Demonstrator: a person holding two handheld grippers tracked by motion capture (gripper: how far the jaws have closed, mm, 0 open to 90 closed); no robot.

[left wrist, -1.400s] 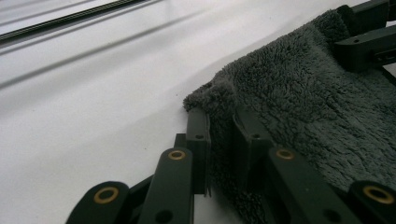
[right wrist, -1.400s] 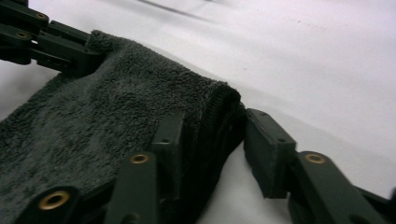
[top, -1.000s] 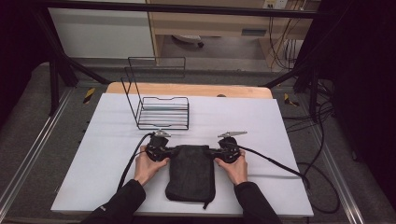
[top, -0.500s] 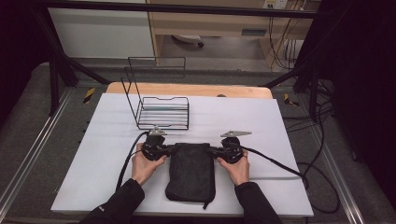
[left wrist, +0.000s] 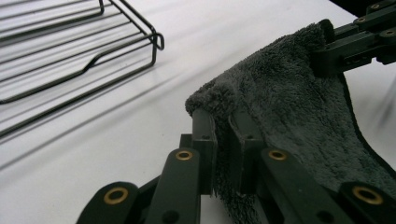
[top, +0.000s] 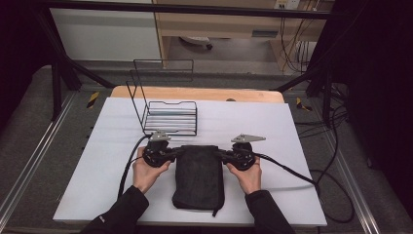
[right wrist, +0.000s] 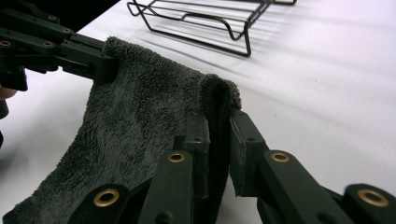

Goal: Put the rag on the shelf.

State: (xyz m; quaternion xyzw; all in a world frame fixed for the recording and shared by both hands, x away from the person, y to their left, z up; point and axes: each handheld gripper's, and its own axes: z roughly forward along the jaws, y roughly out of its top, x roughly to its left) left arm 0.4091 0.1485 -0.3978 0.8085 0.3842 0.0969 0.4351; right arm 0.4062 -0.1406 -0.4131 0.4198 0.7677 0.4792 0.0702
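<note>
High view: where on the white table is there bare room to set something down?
Free: the wide strip right of the wire rack, out to the table edge, and the left margin beside the left tongs. Crowded: the near middle, where both tongs, right, pinch the dark towel.

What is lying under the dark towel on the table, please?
Around the towel, the white table shows, and its far corners are lifted in the jaws of both grippers. Anything beneath its flat part is covered.

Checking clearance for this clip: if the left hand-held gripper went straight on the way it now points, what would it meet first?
Probably the right hand-held gripper, which faces it across the dark towel both are clamping. The left hand-held gripper points along the towel's lifted edge; the wire rack lies off to the side. Depth is unclear.
</note>
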